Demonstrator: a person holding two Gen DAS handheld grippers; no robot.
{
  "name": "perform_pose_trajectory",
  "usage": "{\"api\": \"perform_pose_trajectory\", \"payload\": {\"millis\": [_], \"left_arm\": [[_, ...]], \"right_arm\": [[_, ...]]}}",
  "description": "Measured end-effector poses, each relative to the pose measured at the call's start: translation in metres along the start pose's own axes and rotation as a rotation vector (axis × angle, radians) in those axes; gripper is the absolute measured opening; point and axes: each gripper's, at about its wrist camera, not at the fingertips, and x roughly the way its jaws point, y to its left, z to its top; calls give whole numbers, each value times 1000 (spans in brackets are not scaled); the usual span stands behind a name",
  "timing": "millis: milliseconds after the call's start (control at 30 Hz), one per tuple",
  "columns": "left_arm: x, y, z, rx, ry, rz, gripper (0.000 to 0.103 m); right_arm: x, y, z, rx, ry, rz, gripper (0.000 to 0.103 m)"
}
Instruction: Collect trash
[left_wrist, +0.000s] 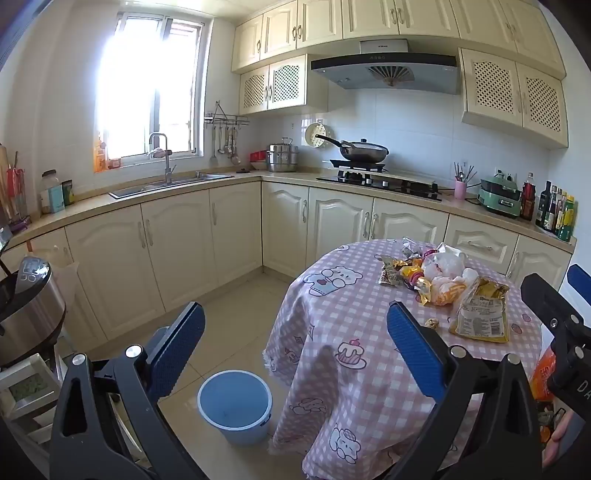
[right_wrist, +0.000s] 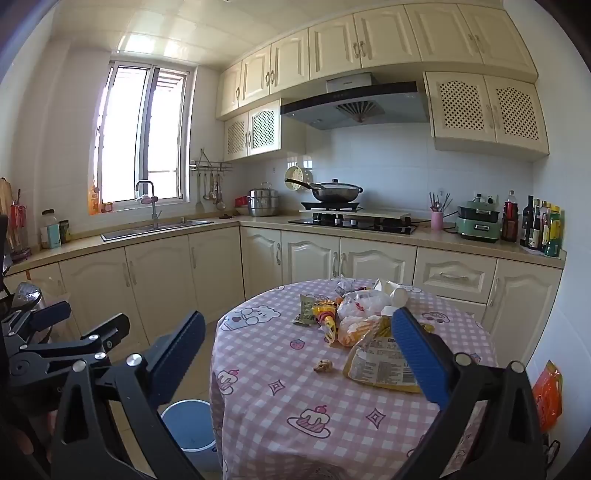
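A round table with a pink checked cloth (left_wrist: 351, 387) (right_wrist: 277, 369) carries a pile of snack wrappers and plastic bags (left_wrist: 436, 273) (right_wrist: 351, 314). Nearest me lie a flat yellow bag (left_wrist: 480, 314) (right_wrist: 376, 365) and a small crumpled wrapper (left_wrist: 431, 323) (right_wrist: 323, 365). A blue bin (left_wrist: 234, 406) (right_wrist: 188, 428) stands on the floor left of the table. My left gripper (left_wrist: 295, 308) hangs open over the table's left edge, short of the trash. My right gripper (right_wrist: 299, 314) is open in front of the pile, nothing between its blue pads.
Cream cabinets and a counter run along the left and back walls, with a sink (left_wrist: 170, 184) and a hob with a pan (left_wrist: 364, 153). A rice cooker (left_wrist: 26, 306) stands at the near left. An orange bag (right_wrist: 548, 395) hangs right of the table. Bottles (right_wrist: 543, 229) stand at the counter's right end.
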Motion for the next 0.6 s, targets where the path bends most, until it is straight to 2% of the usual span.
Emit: {"api": "perform_pose_trajectory", "payload": {"millis": [600], "left_arm": [[3,4,-4,-3,4,-2,96]], "right_arm": [[7,1,-6,3,10,0,99]]}}
